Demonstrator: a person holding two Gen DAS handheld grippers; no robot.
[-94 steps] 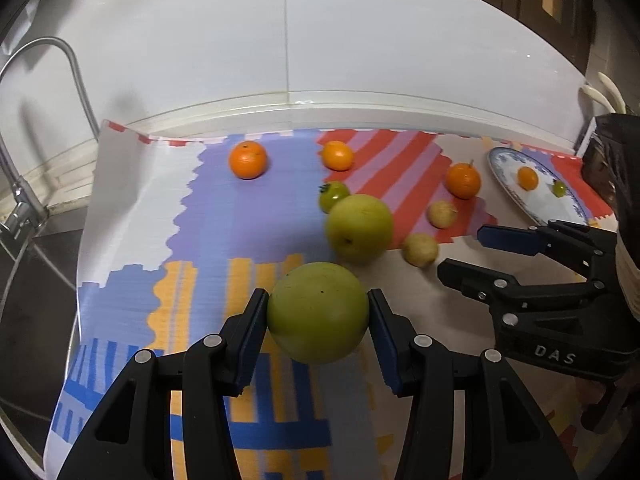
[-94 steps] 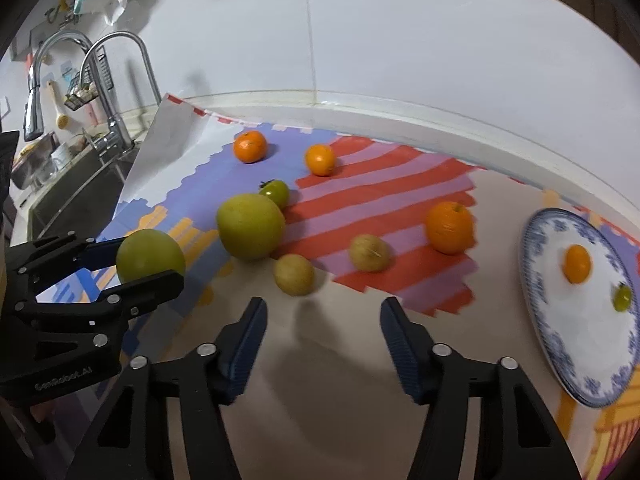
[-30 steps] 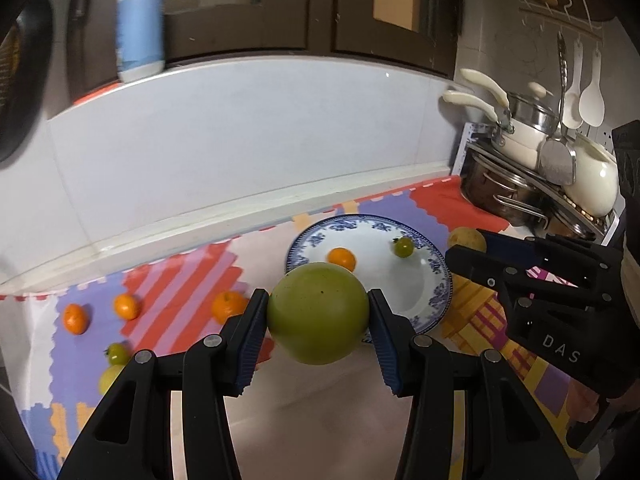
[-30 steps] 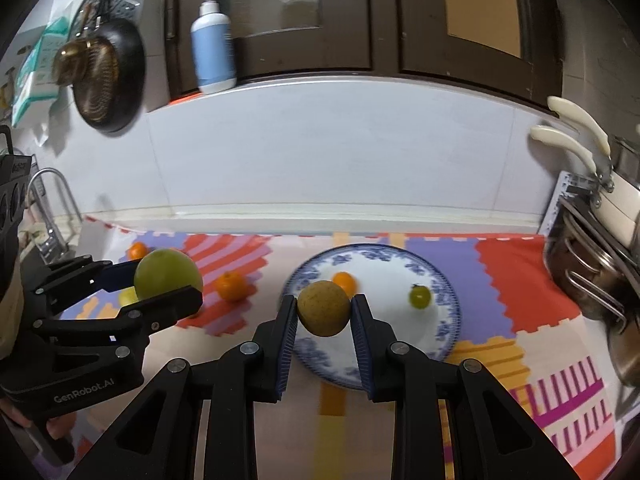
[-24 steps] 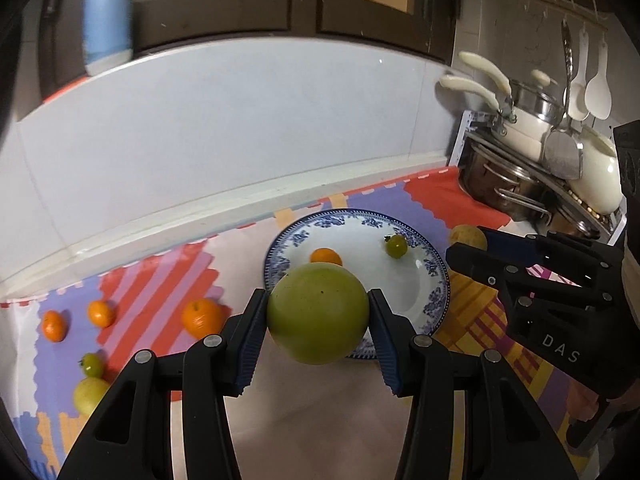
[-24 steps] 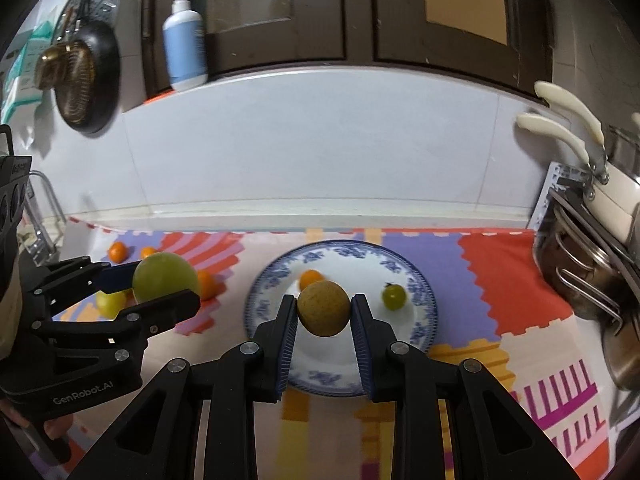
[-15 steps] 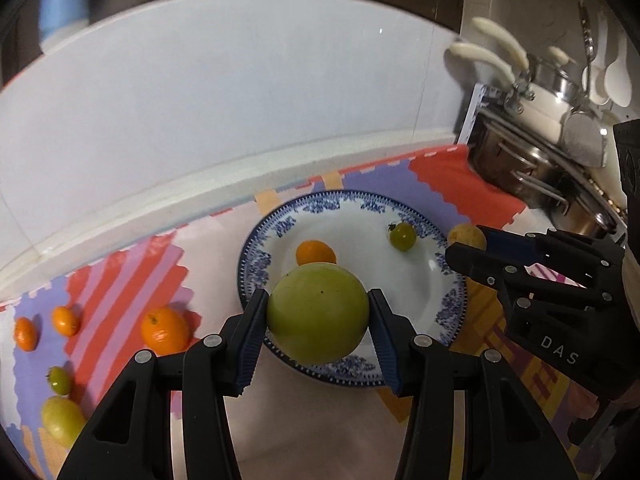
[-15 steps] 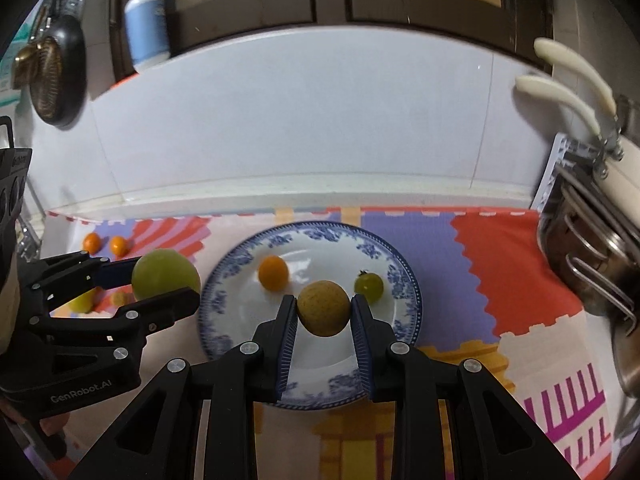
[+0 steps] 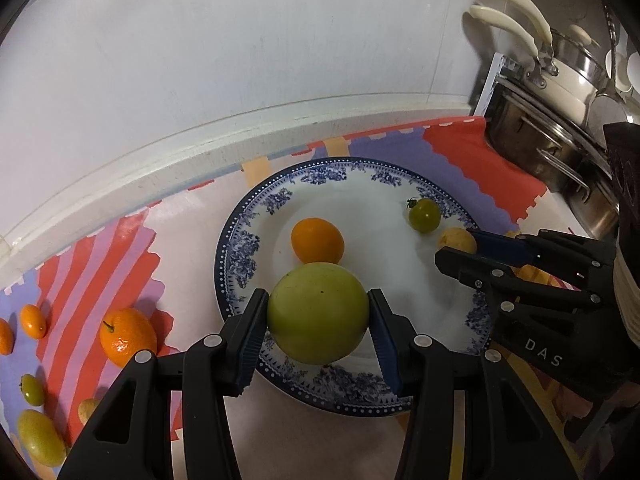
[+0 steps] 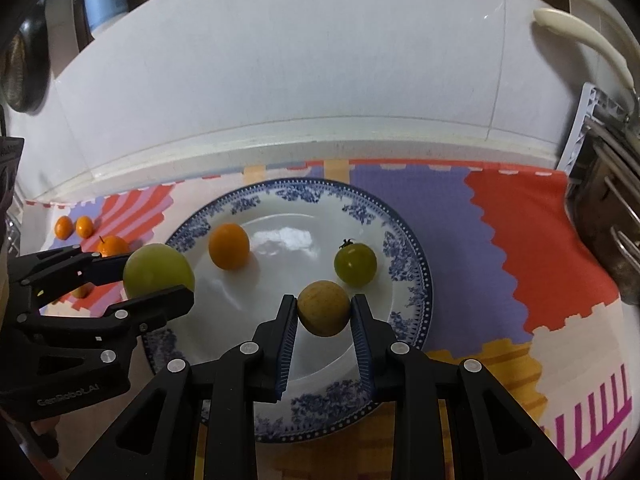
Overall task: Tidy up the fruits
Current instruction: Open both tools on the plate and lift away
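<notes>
Kitchen worktop has a bright patchwork mat and a blue-patterned plate. Left hand-held gripper pinches a big green fruit over it, and right hand-held gripper pinches a small yellowish fruit.

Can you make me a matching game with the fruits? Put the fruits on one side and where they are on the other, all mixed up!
Fruits:
1. big green fruit
2. small tan fruit
3. small green tomato
4. orange with a stem

Places:
A. lying on the blue-rimmed plate
B. held in the right tongs
C. on the striped mat, off the plate
D. held in the left tongs

Pairs: 1-D, 2-B, 3-A, 4-C
</notes>
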